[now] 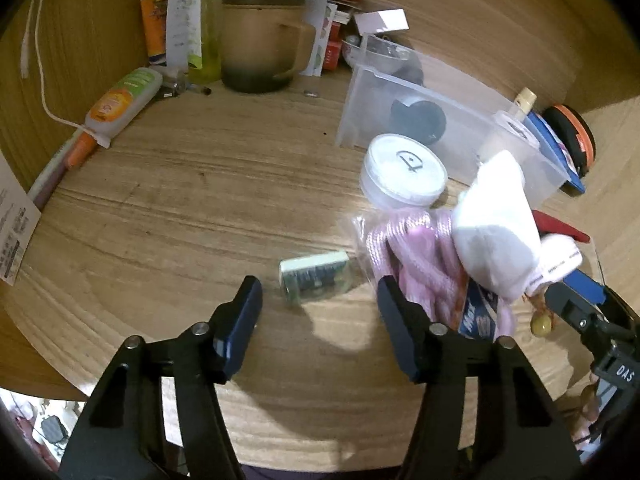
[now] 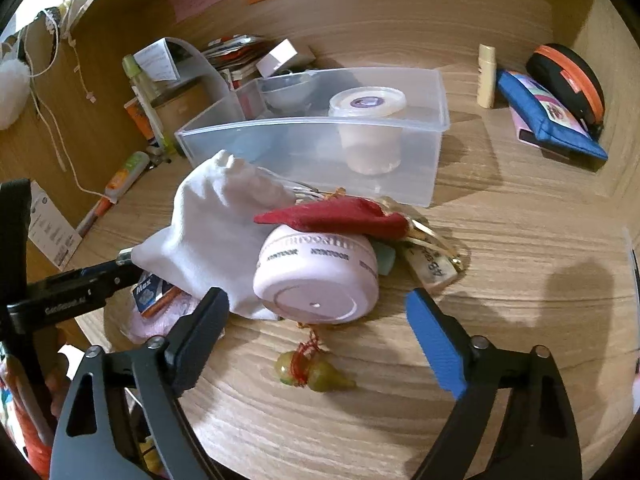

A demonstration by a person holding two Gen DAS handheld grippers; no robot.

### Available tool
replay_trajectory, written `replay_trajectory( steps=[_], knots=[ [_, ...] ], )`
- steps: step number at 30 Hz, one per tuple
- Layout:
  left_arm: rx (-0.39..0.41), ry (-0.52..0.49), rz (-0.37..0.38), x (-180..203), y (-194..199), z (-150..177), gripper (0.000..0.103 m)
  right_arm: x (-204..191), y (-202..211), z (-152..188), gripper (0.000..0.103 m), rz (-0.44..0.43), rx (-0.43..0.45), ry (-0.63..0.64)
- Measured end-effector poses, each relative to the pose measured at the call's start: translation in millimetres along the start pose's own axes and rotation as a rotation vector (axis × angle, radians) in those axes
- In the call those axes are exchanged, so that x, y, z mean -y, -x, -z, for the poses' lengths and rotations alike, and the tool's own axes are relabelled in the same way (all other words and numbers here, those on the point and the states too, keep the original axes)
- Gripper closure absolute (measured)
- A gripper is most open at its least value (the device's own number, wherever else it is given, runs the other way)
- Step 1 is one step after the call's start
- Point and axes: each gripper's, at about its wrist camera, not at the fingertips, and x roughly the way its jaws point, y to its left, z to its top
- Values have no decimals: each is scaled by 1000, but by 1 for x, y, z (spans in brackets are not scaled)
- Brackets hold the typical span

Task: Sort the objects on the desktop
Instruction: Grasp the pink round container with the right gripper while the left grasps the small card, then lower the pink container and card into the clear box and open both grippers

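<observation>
My left gripper [image 1: 318, 292] is open and empty, just short of a small clear-wrapped green packet [image 1: 315, 282] on the wooden desk. A white round lidded tub [image 1: 403, 171] lies beyond it beside a clear plastic bin [image 1: 436, 120]. My right gripper [image 2: 316, 312] is open and empty, its fingers on either side of a pink round jar [image 2: 318, 276] lying on its side. A white cloth pouch [image 2: 212, 224], a red chilli charm [image 2: 336, 216] and a green gourd charm [image 2: 312, 374] lie around the jar. The bin [image 2: 312, 136] holds a lidded white container [image 2: 370, 128].
A frosted mug [image 1: 260, 44], tubes and bottles [image 1: 120, 100] and papers stand at the back left. A blue pouch [image 2: 544, 114], an orange-rimmed black case [image 2: 568, 76] and a cream tube [image 2: 486, 76] lie at the back right. A pink cord bundle [image 1: 416, 252] lies under the pouch.
</observation>
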Motion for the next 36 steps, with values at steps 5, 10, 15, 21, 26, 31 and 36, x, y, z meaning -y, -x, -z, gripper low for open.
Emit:
replay_trajectory(
  steps=[5,10,15,21,26,31,36],
  knots=[
    [24,-3,-49,2,-4,-3,59,-5,-5,-3,31,20,1,16],
    [39,4,-65,0,-5,-5,66,-1,-8,-4,43,18,-8,7],
    [42,17,-52,-4,-2,-8,66,4,-2,-5,43,30,8,1],
    [95,-5,-44,2,16,-15,66,13,17,-11,43,36,60,-33],
    [156,-41,-22,13,36,-25,66,19,34,-22,43,41,113,-52],
    [211,-78,14,26,53,-40,66,21,52,-36,43,42,173,-56],
    [265,-115,34,41,69,-55,66,26,72,-49,43,62,236,-69]
  ],
)
